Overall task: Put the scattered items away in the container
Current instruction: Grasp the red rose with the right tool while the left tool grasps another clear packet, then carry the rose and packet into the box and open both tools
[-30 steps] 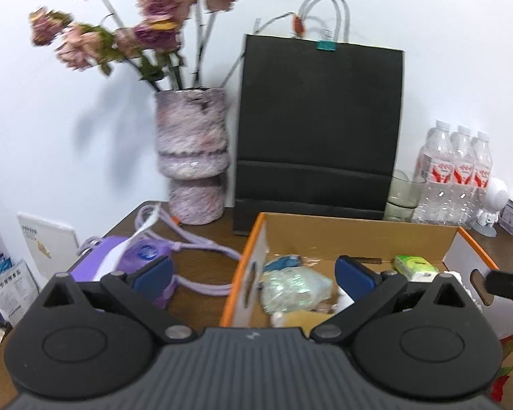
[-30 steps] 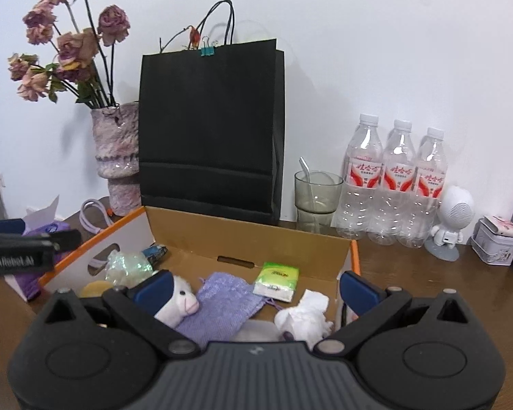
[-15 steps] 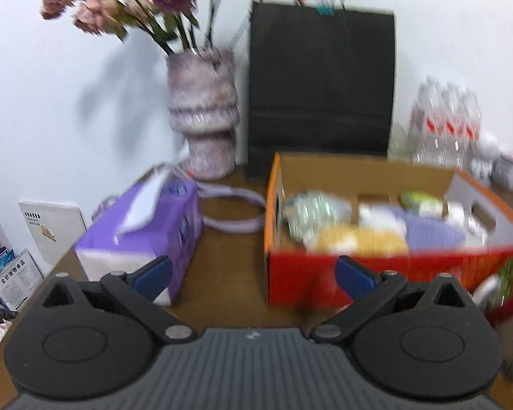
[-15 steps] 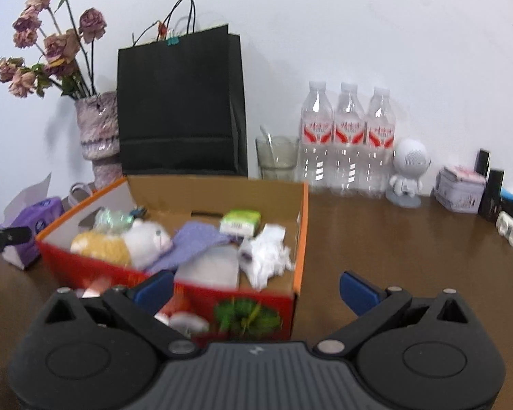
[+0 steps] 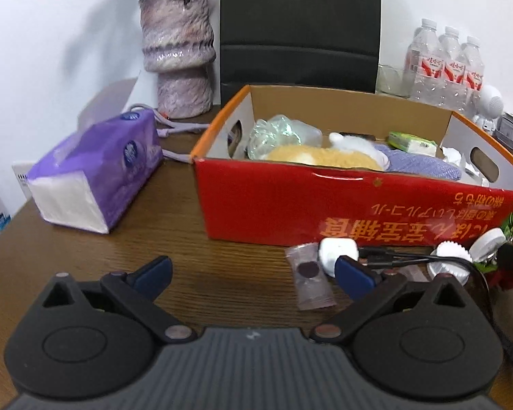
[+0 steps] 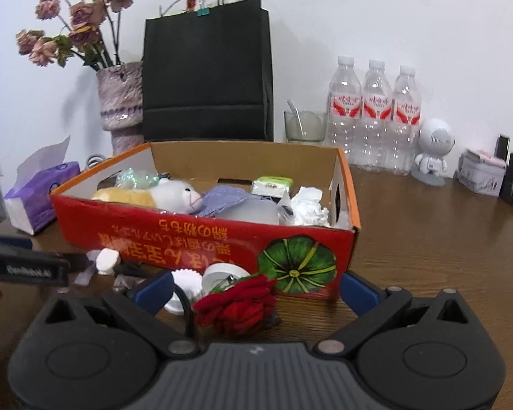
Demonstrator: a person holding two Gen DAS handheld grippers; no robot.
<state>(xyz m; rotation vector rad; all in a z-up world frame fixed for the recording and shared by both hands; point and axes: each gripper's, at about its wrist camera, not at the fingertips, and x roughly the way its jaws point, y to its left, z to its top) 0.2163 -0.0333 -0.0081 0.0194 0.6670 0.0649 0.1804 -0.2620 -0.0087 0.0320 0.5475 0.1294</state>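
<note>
A red cardboard box (image 5: 325, 201) (image 6: 201, 235) holds a plush toy (image 6: 174, 196), a purple cloth, a green packet and crumpled paper. In front of it on the table lie a clear sachet (image 5: 309, 278), a white charger (image 5: 337, 251) with a black cable, white caps (image 6: 188, 282) and a red fabric rose (image 6: 239, 307). My left gripper (image 5: 253, 273) is open and empty, low over the table left of the sachet. My right gripper (image 6: 254, 288) is open, with the rose between its fingers, untouched.
A purple tissue pack (image 5: 99, 171) lies left of the box. Behind it stand a vase (image 5: 178, 51) with dried flowers, a black paper bag (image 6: 208, 78), a glass (image 6: 304, 126), three water bottles (image 6: 374, 112), a white robot figure (image 6: 432, 150) and tins at the far right.
Both grippers have pulled back from over the box and dropped low to the table in front of it. The loose items in front of the box have come into view.
</note>
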